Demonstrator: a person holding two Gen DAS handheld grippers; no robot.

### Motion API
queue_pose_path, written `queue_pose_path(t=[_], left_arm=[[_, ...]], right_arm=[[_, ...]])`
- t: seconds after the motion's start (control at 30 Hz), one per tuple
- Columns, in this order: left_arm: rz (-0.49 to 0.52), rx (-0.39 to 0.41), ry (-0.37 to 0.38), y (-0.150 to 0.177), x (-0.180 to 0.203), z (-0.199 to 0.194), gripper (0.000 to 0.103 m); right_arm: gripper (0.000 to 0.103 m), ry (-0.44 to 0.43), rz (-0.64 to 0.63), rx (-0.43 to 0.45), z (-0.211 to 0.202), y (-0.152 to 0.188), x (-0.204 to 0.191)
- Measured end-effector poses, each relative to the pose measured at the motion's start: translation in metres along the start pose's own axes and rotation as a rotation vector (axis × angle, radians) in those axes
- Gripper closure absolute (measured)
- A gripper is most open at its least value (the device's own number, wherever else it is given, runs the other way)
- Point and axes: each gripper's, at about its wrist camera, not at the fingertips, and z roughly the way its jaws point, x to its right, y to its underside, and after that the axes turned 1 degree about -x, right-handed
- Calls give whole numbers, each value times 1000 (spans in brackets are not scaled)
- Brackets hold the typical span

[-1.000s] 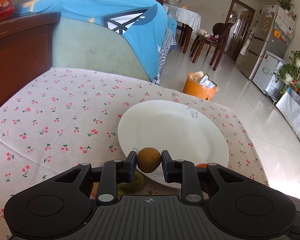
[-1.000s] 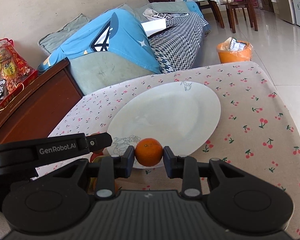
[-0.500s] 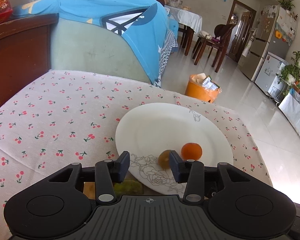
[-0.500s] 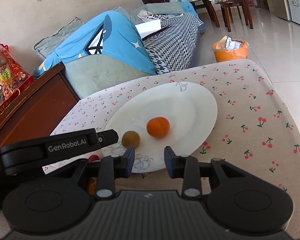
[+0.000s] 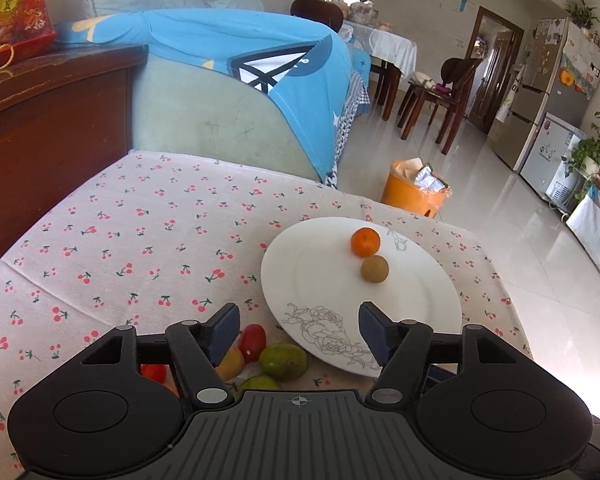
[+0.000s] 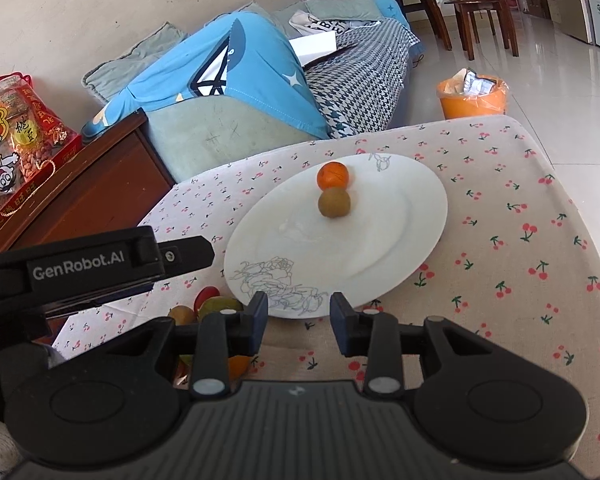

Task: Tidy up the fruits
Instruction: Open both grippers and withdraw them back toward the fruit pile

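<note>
A white plate (image 5: 320,280) (image 6: 400,232) lies on the cherry-print tablecloth. On it sit an orange (image 5: 365,242) (image 6: 332,175) and a brown kiwi (image 5: 374,268) (image 6: 334,203), touching. My left gripper (image 5: 298,328) is open and empty above the plate's near rim; its body (image 6: 100,264) shows in the right wrist view. My right gripper (image 6: 299,318) is open and empty at the plate's near edge. Loose fruit lies left of the plate: a red one (image 5: 253,341) (image 6: 205,295), a green one (image 5: 284,360) (image 6: 224,305), a yellow one (image 5: 231,365).
A dark wooden cabinet (image 5: 52,128) with a red snack bag (image 6: 12,136) stands left of the table. A sofa with a blue cover (image 5: 236,56) is behind it. An orange bin (image 5: 416,194) stands on the floor beyond the table's far edge.
Both grippers let go of their fruit, the kiwi and the orange, onto the plate, opened wide and drew back and up. The two fruits now rest together farther on the plate.
</note>
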Motion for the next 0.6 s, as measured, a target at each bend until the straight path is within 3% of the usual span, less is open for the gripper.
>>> queue_pose_path(t=[0.6], left_arm=[[-6,-25,-40,29,-13,-42,30]], right_arm=[[66,-15,-51,-71,-23,24,-12]])
